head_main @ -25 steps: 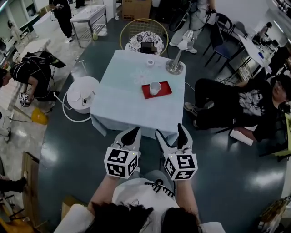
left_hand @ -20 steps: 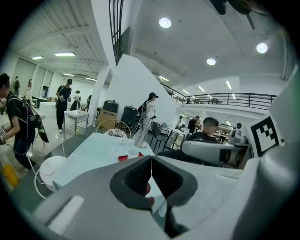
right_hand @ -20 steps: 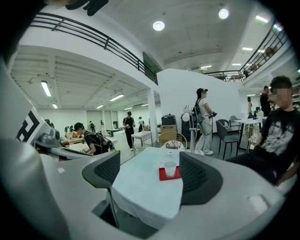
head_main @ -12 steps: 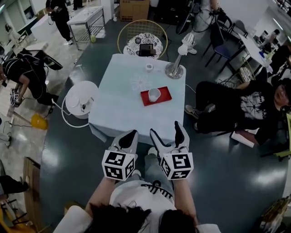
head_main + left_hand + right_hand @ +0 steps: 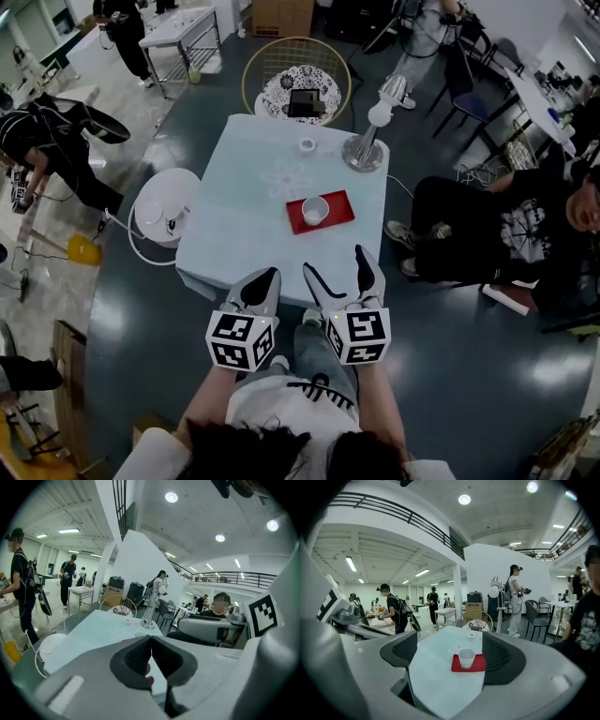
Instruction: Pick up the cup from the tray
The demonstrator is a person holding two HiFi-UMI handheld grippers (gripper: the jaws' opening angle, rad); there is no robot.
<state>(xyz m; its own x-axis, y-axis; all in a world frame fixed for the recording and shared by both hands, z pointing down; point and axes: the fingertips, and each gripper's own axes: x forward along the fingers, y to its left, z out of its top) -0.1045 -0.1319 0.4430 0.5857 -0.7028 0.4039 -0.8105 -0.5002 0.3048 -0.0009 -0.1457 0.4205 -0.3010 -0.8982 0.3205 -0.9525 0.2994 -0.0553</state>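
A white cup (image 5: 314, 211) stands upright on a red tray (image 5: 337, 201) in the middle of a pale blue table (image 5: 244, 234). The right gripper view shows the cup (image 5: 466, 658) on the tray (image 5: 478, 664), straight ahead between wide-apart jaws. My right gripper (image 5: 342, 267) is open, just short of the table's near edge. My left gripper (image 5: 265, 284) is beside it, jaws pressed together with nothing between them. In the left gripper view the shut jaws hide most of the tray; the left gripper (image 5: 151, 641) points over the table (image 5: 93, 632).
A silver lamp (image 5: 366, 141) and a small white ring-shaped object (image 5: 307, 145) stand at the table's far side. A wire chair (image 5: 295, 80) is behind the table, a round white stool (image 5: 167, 202) at its left. A seated person (image 5: 497, 230) is to the right.
The table, tray and cup sit slightly nearer and more central in the head view. Both grippers have shifted a little left and stay just before the table's near edge.
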